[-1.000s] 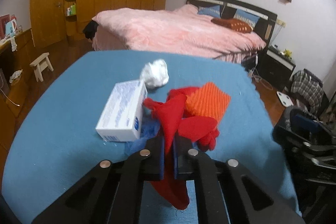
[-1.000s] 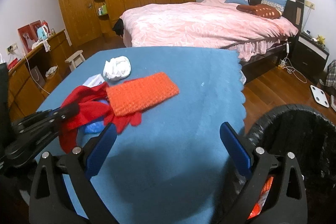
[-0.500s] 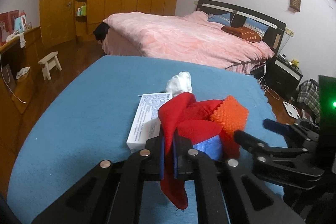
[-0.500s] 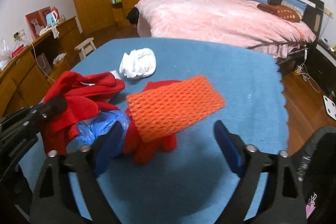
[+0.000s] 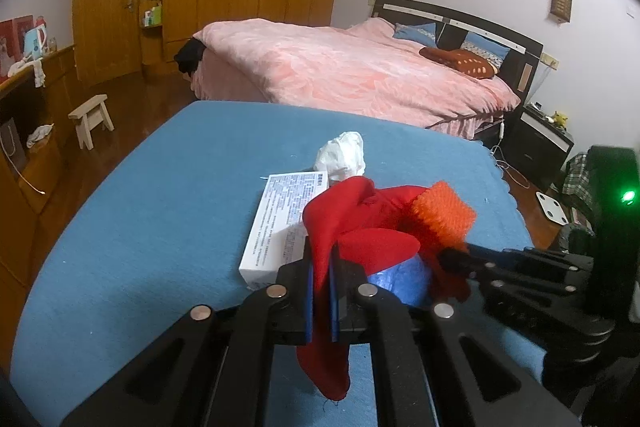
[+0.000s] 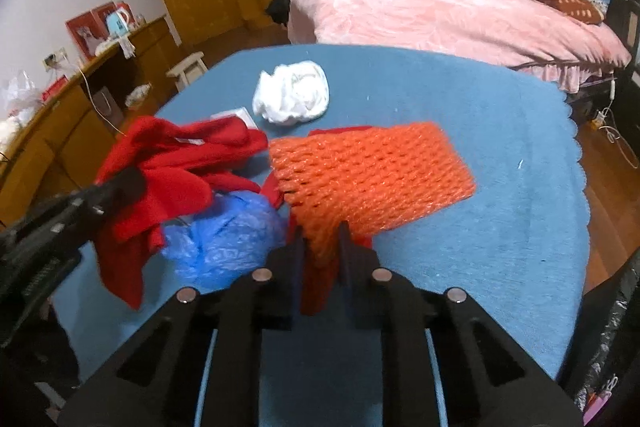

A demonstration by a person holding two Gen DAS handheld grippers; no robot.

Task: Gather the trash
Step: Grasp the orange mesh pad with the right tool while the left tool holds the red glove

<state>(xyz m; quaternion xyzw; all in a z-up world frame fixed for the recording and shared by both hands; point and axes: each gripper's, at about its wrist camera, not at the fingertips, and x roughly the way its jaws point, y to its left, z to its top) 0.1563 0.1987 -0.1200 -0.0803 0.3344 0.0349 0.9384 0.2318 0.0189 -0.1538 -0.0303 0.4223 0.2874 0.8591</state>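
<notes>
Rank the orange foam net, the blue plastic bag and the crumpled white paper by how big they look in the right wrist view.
1. Orange foam net, clearly the largest.
2. Blue plastic bag.
3. Crumpled white paper.
The bag and paper look close, and the paper lies farther from the camera, so their real order is unsure.
</notes>
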